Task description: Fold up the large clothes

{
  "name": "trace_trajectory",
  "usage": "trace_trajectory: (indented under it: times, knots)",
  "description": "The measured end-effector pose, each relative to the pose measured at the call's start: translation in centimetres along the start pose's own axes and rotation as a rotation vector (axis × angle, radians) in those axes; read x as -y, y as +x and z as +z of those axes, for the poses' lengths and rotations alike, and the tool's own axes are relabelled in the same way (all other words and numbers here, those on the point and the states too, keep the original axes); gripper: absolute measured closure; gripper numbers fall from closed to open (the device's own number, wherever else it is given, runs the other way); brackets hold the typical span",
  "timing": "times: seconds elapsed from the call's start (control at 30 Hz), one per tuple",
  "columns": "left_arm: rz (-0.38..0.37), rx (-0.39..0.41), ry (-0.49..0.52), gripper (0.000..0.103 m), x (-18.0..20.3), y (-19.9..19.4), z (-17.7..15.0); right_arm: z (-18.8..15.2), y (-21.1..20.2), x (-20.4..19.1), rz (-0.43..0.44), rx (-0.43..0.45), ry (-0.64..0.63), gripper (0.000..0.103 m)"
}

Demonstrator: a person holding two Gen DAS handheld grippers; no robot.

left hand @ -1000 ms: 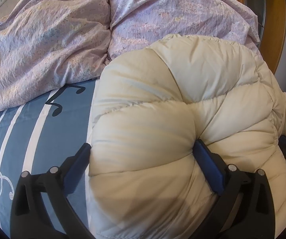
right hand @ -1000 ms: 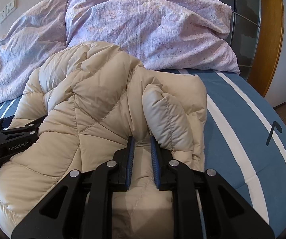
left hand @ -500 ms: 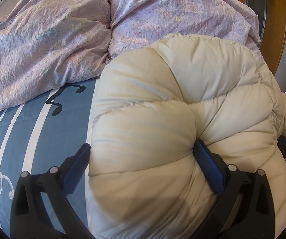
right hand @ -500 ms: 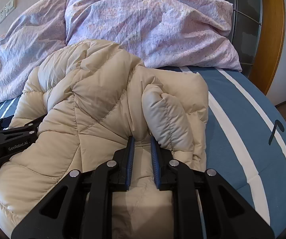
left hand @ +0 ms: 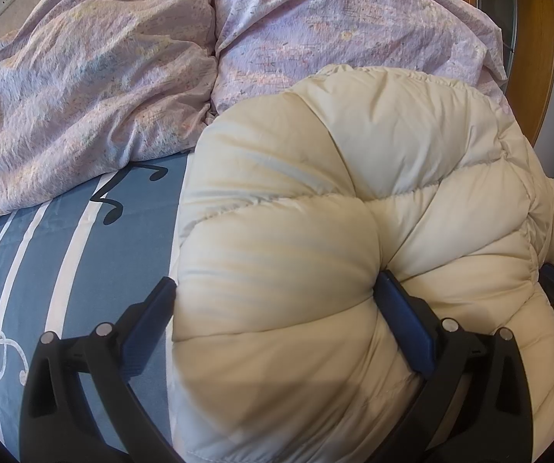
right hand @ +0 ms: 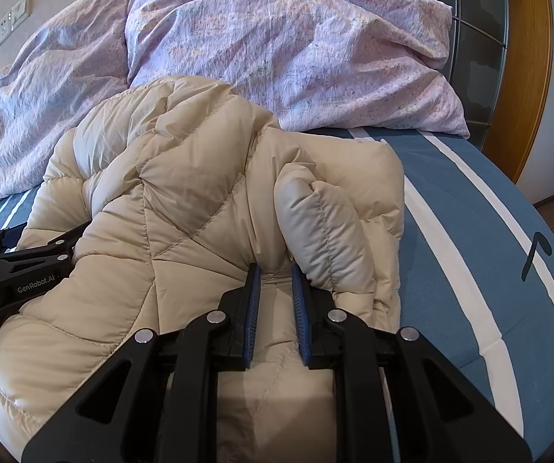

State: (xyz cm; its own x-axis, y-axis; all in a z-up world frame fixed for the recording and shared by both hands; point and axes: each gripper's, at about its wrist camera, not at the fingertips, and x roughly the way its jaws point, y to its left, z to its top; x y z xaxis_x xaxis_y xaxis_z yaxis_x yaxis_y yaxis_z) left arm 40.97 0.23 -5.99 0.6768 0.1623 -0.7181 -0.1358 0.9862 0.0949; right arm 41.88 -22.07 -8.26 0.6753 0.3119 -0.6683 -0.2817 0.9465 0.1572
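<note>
A: Comparing this moment with the views from a second ago, I find almost no change. The cream quilted down jacket point(left hand: 315, 231) lies in the same bundle on the bed with the blue and white striped sheet point(left hand: 45, 239), just in front of the two lilac crumpled pillows point(left hand: 95, 77).

B: And the two grippers?

A: The left hand-held gripper point(left hand: 277, 308) has its jaws spread wide around a thick puffed fold of the jacket. Its right blue pad point(left hand: 404, 328) presses into the padding, and the left pad touches the jacket edge. So it holds a big roll of cloth. The right hand-held gripper point(right hand: 275, 308) has its jaws nearly closed, and a thin flattened layer of the jacket is pinched between the blue pads.

B: What does this stillness mean for the folding?

A: I think both grips are secured and the person pauses before the next move. The jacket looks gathered but not yet a tidy fold; one sleeve-like part sticks up beside the right hand-held gripper. The next step probably is to carry both held parts over together and press them flat.
</note>
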Motion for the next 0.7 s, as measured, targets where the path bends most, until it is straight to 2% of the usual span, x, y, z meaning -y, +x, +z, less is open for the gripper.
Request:
trace_trajectory:
  times: [0.3, 0.37, 0.4, 0.47, 0.5, 0.53, 0.57, 0.6, 0.7]
  knots:
    - [0.011, 0.004, 0.003, 0.002, -0.1, -0.1, -0.1, 0.3, -0.1, 0.2, 0.023, -0.002, -0.007, 0.085]
    - [0.013, 0.008, 0.003, 0.002, -0.1, -0.3, -0.2, 0.5, -0.8, 0.6, 0.051, -0.009, -0.001, 0.083]
    - [0.010, 0.009, 0.000, 0.002, -0.2, -0.4, -0.2, 0.7, -1.2, 1.0, 0.076, -0.013, 0.009, 0.077]
    - [0.006, 0.011, -0.004, 0.002, -0.2, -0.5, -0.3, 0.9, -2.2, 1.8, 0.146, -0.017, 0.036, 0.057]
    - [0.006, 0.012, -0.005, 0.002, -0.2, -0.5, -0.3, 1.1, -2.9, 2.2, 0.179, -0.011, 0.047, 0.031]
    - [0.007, 0.014, -0.005, 0.002, -0.2, -0.6, -0.3, 1.2, -3.8, 2.5, 0.165, 0.007, 0.050, 0.006]
    - [0.010, 0.017, -0.004, 0.002, -0.2, -0.7, -0.3, 1.3, -4.5, 2.6, 0.132, 0.029, 0.049, 0.001]
    - [0.014, 0.021, -0.003, 0.002, -0.2, -0.8, -0.3, 1.5, -5.2, 2.9, 0.111, 0.051, 0.041, 0.001]
    - [0.026, 0.032, 0.000, 0.002, -0.2, -1.1, -0.2, 1.9, -5.3, 4.7, 0.137, 0.000, 0.103, 0.001]
